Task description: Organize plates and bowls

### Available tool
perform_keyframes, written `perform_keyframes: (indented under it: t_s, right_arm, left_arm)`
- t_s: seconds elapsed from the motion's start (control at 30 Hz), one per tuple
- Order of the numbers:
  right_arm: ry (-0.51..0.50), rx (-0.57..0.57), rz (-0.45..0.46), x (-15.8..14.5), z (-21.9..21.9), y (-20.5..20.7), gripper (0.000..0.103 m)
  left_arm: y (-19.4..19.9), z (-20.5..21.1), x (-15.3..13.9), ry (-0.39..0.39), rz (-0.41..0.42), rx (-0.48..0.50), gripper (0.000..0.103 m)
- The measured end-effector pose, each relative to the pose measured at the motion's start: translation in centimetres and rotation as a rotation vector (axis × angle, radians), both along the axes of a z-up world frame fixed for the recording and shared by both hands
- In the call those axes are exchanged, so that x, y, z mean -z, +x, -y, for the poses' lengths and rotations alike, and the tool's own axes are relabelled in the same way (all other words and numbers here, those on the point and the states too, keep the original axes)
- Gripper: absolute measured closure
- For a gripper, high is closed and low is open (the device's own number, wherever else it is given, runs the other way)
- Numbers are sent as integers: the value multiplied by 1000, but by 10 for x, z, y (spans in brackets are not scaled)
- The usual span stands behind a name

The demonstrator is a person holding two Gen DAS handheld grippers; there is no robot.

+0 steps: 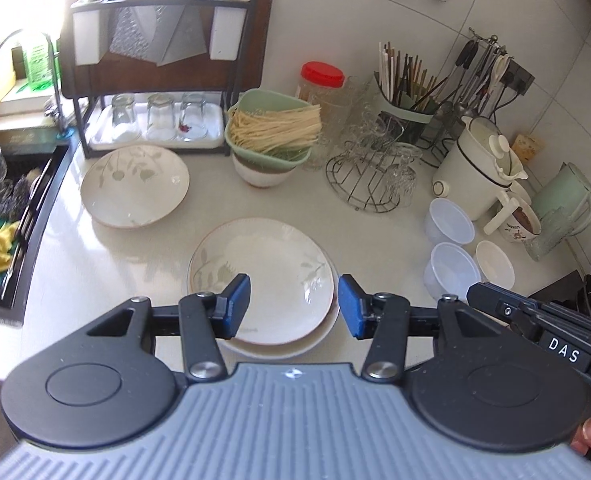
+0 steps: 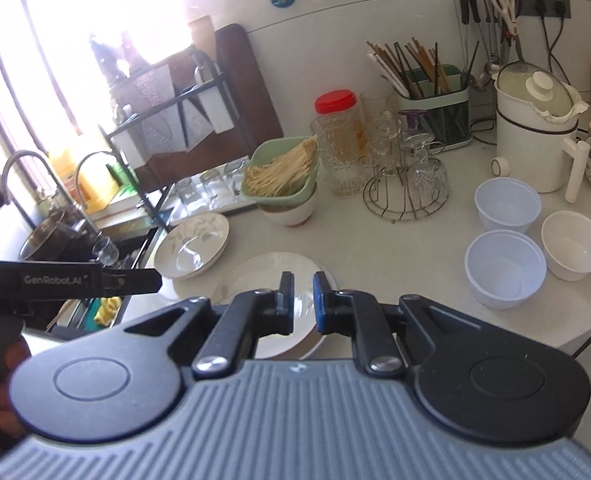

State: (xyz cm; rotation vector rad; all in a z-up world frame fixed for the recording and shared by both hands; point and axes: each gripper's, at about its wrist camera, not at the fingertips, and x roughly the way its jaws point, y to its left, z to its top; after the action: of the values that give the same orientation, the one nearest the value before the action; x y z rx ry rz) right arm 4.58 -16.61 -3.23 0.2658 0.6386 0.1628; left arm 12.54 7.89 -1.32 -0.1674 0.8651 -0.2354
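Observation:
Two leaf-patterned plates sit stacked (image 1: 271, 272) on the white counter (image 1: 375, 240), near its front edge. My left gripper (image 1: 295, 306) hovers over the stack, open, with nothing between its blue pads. A third, deeper leaf plate (image 1: 135, 186) lies alone to the left by the sink. Two translucent plastic bowls (image 1: 449, 220) (image 1: 451, 270) and a small white bowl (image 1: 495, 266) stand to the right. My right gripper (image 2: 303, 300) is shut and empty, just above the near edge of the plate stack (image 2: 255, 276). The bowls (image 2: 505, 268) lie to its right.
A green basket of noodles (image 1: 271, 132) rests on a bowl behind the plates. A dish rack with glasses (image 1: 155, 120), a wire glass stand (image 1: 371, 176), a chopstick holder (image 1: 403, 108) and a white kettle (image 1: 479, 168) crowd the back. The sink (image 1: 7, 216) is at the left.

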Motion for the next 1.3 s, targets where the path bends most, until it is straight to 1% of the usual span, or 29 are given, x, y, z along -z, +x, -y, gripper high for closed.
perform_keyframes:
  t_s: [0.27, 0.5, 0.7, 0.83, 0.97, 1.3]
  right_arm:
    - [7, -51, -9, 6, -6, -9, 90]
    - [10, -67, -33, 13, -19, 0, 90]
    - [7, -68, -42, 13, -34, 20, 90]
    - [2, -68, -54, 16, -46, 43, 89]
    - [-1, -64, -51, 16, -62, 66, 89]
    - [-10, -48, -68, 24, -99, 125, 89]
  left_arm:
    - [-20, -10, 6, 6, -20, -51, 46]
    - [-13, -27, 12, 5, -38, -66, 45]
    - [17, -41, 17, 3, -53, -52, 45]
    - [37, -56, 19, 5, -58, -51, 45]
    - [65, -74, 22, 5, -63, -53, 45]
    - [140, -116, 35, 9, -74, -19, 44]
